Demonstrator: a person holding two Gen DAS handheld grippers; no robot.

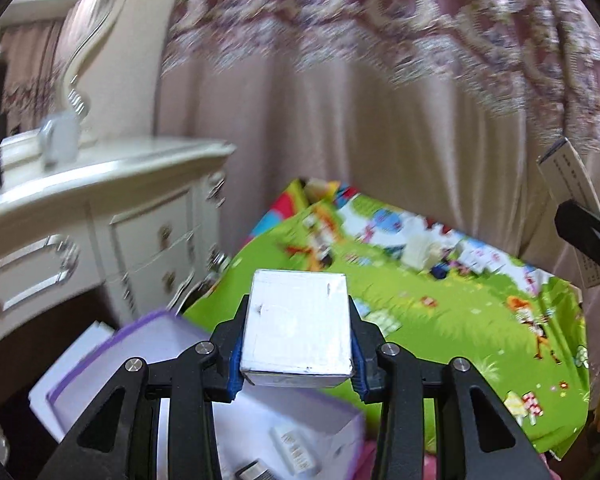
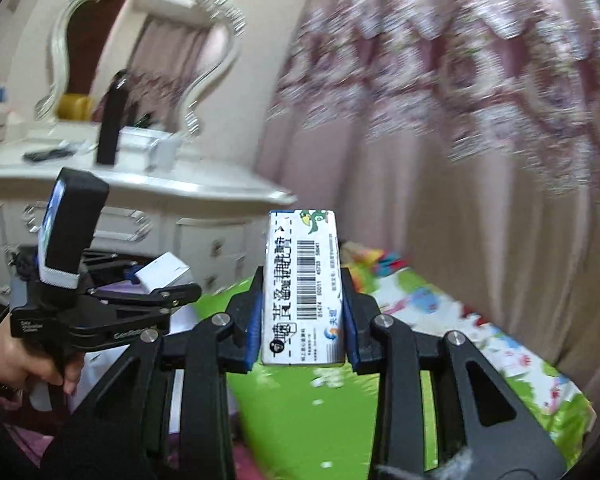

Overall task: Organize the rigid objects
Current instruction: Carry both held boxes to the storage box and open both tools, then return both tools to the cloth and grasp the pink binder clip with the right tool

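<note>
Both your hands are loaded. Your left gripper (image 1: pixel 298 344) is closed on a plain white box (image 1: pixel 298 322); the blue pads press its two long sides and its top face looks up at the lens, centre-bottom of the left wrist view. Gripping across the narrow width leaves the far end free, so you can set it down end-first.

Your right gripper (image 2: pixel 303 322) is clamped on a slim printed carton (image 2: pixel 303 286) with a barcode and a green cartoon figure. It stands lengthways between the pads, sticking well forward past the fingertips, in the middle of the right wrist view. The same carton shows at the right edge of the left view, so the hands are near each other but apart.

Below the white box, lower left of the left view, sits an open purple-edged box (image 1: pixel 148 344) with a few small packets on its white floor. That is likely the collecting bin, and the white box hangs just over its near rim; whether it is above the opening proper I cannot tell.

The green play mat (image 1: pixel 440 312), right of centre, carries blurred small items, probably still to be gathered. The white dresser (image 1: pixel 100 184) fills the left.

Heavy blur throughout both views.
</note>
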